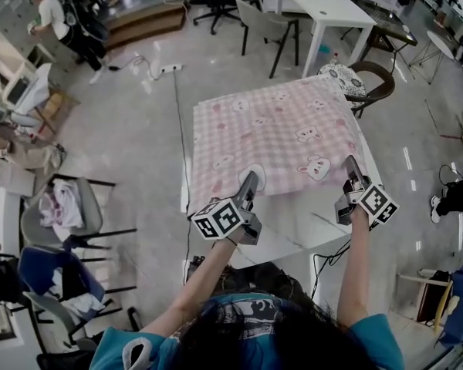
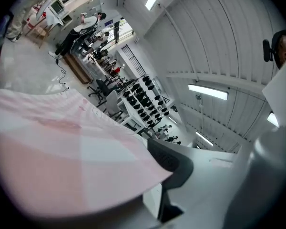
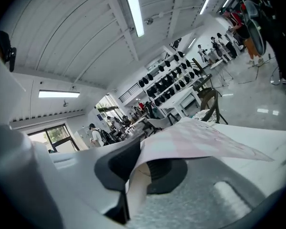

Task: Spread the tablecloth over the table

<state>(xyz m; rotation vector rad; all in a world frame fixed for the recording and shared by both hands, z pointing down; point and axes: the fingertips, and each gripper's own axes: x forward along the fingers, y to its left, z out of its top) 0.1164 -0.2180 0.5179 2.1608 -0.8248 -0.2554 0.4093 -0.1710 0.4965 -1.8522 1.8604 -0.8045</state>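
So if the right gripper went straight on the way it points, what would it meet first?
The pink tablecloth pinched in the right gripper; it would ruck it along the table. Beyond, probably the cushioned chair.

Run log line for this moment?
left gripper shut on pink checked tablecloth | right gripper shut on tablecloth | tablecloth partly covers white table

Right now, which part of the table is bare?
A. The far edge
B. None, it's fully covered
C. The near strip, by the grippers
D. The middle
C: the tablecloth covers the far part, while a white strip of table shows bare along the near edge.
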